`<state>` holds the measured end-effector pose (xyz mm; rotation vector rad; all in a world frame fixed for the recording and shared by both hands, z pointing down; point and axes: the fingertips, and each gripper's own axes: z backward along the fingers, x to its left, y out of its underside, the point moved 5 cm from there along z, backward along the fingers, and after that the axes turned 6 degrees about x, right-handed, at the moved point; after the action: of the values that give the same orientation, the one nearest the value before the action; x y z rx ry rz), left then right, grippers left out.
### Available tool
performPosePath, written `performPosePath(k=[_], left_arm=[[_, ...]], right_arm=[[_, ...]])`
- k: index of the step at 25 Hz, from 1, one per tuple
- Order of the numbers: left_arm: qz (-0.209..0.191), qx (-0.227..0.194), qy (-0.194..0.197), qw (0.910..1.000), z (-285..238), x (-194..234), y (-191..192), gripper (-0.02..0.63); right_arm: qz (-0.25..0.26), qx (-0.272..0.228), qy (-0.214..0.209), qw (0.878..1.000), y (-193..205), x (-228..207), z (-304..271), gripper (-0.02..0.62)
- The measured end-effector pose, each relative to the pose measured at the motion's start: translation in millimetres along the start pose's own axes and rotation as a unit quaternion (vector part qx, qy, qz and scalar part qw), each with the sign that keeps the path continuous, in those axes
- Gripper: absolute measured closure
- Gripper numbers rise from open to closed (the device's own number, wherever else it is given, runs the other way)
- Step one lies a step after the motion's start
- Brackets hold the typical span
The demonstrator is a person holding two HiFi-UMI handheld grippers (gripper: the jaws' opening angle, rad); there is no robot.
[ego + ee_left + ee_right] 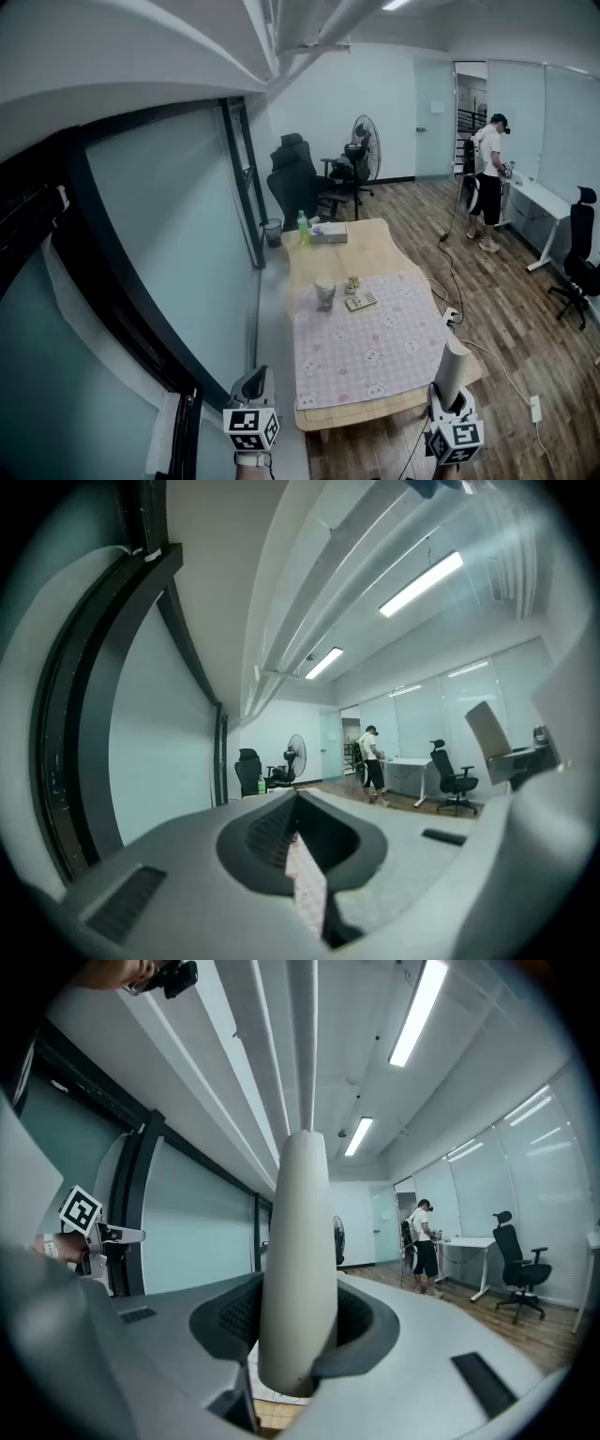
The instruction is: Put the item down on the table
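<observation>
Jaws of right gripper (298,1333) clenched on white tube (298,1241), held upright in air by near right corner of desk (361,242). Jaws of left gripper (298,855) pressed together, nothing between, low off desk's near left corner. Pink patterned cloth (370,347) over near half of desk. Cup (324,292) and calculator (361,301) on cloth's far edge. Green bottle (303,228) just beside tissue box (329,232) at far end.

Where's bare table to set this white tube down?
Bare: the near half of the pink cloth, from its front edge to the cup; room for the white tube. Crowded: around cup and calculator; far end has tissue box and green bottle.
</observation>
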<state>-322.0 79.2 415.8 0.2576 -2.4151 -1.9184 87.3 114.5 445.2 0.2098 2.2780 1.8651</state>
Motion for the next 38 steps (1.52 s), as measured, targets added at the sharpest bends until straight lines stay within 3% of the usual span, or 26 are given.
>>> performPosePath(k=[6, 25, 29, 38], left_arm=[[-0.001, -0.015, 0.0, 0.9999, -8.9, -9.0, -6.7, 0.606], [-0.026, -0.002, 0.007, 0.9996, -11.3, -43.3, -12.9, 0.606], [0.001, -0.007, 0.024, 0.9997, -9.6, -48.2, -13.2, 0.606], [-0.003, -0.015, 0.035, 0.9993, -16.6, -84.3, -21.2, 0.606]], right_arm=[[0.002, -0.013, -0.005, 1.0, -5.6, -9.4, -8.3, 0.446], [-0.012, -0.01, -0.007, 1.0, 2.4, -36.8, -4.7, 0.446], [-0.014, -0.005, -0.012, 1.0, 8.2, -40.5, -5.5, 0.446], [-0.003, 0.001, -0.026, 1.0, 9.5, -53.9, -7.1, 0.445]])
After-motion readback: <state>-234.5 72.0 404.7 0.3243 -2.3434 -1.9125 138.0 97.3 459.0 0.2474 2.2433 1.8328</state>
